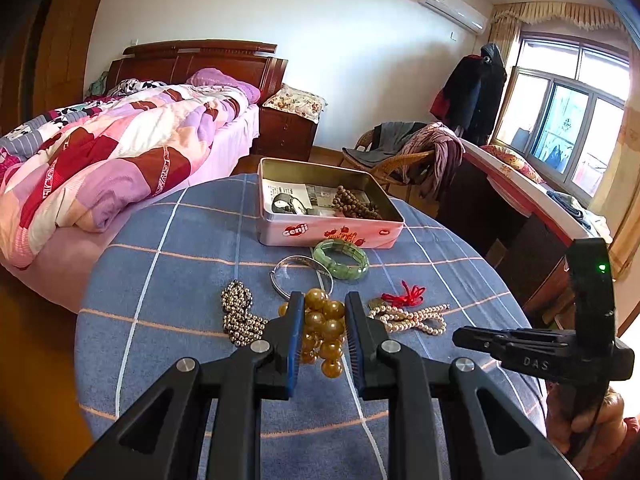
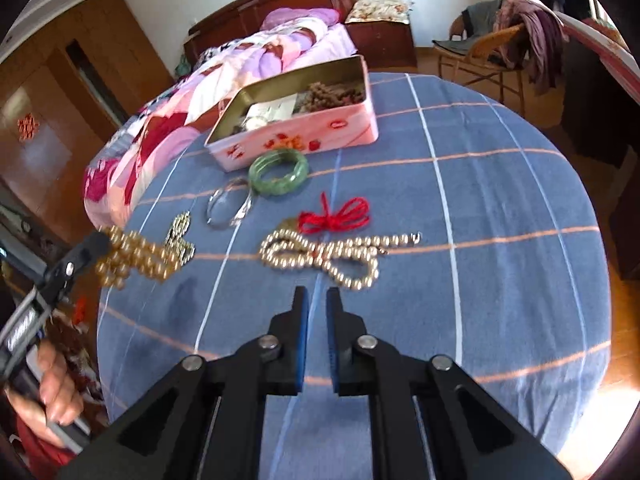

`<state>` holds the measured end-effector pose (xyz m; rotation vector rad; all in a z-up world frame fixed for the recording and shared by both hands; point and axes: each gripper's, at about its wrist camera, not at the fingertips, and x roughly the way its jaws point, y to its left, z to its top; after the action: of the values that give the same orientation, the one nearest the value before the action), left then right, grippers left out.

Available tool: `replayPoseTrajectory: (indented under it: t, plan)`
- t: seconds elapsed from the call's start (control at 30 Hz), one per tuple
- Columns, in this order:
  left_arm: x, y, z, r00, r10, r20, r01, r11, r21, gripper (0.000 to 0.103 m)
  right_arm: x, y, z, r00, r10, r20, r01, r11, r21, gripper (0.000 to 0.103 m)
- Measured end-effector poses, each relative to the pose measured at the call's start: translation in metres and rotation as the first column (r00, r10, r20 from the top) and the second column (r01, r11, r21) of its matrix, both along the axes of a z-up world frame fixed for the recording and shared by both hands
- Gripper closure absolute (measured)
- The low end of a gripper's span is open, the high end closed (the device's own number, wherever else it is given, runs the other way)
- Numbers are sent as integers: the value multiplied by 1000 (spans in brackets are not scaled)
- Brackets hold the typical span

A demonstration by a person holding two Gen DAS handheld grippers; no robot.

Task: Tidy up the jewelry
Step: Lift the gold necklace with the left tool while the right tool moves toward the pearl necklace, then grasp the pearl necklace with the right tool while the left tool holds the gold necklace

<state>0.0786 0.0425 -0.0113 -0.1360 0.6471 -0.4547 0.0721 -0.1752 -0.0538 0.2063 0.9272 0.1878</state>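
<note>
My left gripper (image 1: 320,300) is shut on a string of large amber beads (image 1: 324,332) and holds it just above the blue checked tablecloth (image 1: 180,300); the beads also show in the right wrist view (image 2: 132,258). My right gripper (image 2: 316,294) hovers over the cloth, jaws slightly apart and empty, just short of a pearl necklace (image 2: 332,256). On the cloth lie a green jade bracelet (image 1: 341,259), a silver bangle (image 1: 300,276), a small metallic bead string (image 1: 240,316) and a red knotted cord (image 1: 404,295). The open pink tin (image 1: 332,234) behind holds brown beads and papers.
The round table stands beside a bed (image 1: 100,160) on the left. A wicker chair (image 1: 400,160) with clothes and a desk (image 1: 520,200) stand behind on the right. The table edge drops off close on the left and right.
</note>
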Motion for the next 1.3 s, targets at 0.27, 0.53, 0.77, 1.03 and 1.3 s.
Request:
replayPoseTrajectory:
  t: [0.27, 0.53, 0.77, 1.03, 1.3]
  plan:
    - [-6, 3, 5, 1000, 4, 13, -4, 1000, 15, 83, 48, 15, -12, 993, 102, 61, -89, 979, -182, 30]
    - [-1, 8, 4, 1000, 26, -1, -26, 1000, 5, 83, 55, 25, -32, 977, 209, -45, -214, 949, -233, 56]
    - [-2, 2, 1, 1000, 1, -8, -1, 1000, 7, 83, 33, 34, -31, 969, 232, -80, -244, 946, -212, 87]
    - [-2, 5, 5, 1000, 15, -3, -15, 1000, 6, 83, 46, 48, -21, 969, 247, 22, -234, 940, -250, 36]
    - [0, 7, 2, 1000, 19, -11, -19, 1000, -6, 83, 42, 73, -35, 959, 284, -12, -275, 917, -288, 87]
